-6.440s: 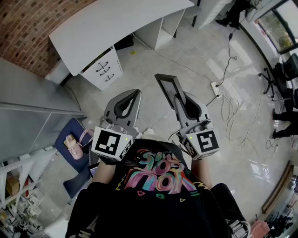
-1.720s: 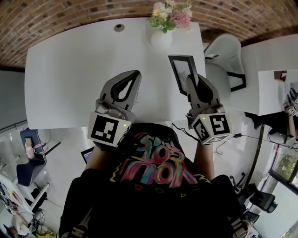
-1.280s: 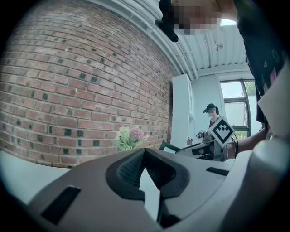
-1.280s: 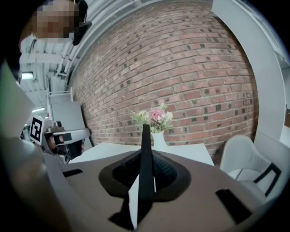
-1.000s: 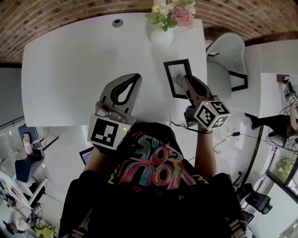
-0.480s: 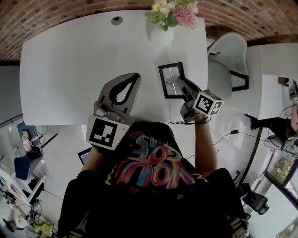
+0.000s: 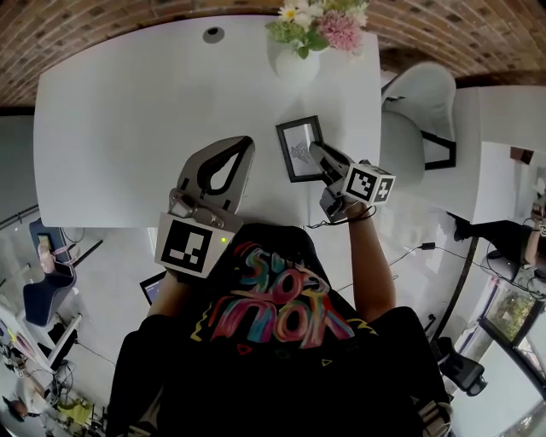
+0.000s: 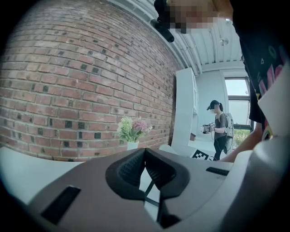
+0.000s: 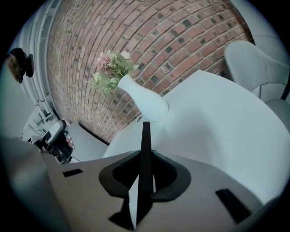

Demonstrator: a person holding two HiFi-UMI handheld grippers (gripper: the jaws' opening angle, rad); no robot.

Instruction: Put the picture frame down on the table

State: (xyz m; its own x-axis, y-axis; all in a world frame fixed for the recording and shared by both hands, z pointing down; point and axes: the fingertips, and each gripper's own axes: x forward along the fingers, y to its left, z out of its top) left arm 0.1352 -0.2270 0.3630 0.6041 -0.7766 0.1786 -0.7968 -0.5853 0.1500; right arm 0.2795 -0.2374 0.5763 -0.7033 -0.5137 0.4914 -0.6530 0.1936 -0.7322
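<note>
White table (image 7: 119,119) set against a brick wall (image 7: 102,17). Left gripper (image 7: 242,145), held over the table's near edge, has its jaws pressed together with nothing between them. Just to its right, the black picture frame (image 7: 294,149) lies face up, low over the tabletop in front of the vase of flowers (image 7: 297,61); contact with the surface cannot be made out. Right gripper (image 7: 314,151) is clamped on the frame's right side. A pale chair (image 7: 418,102) stands beside the table's right end.
</note>
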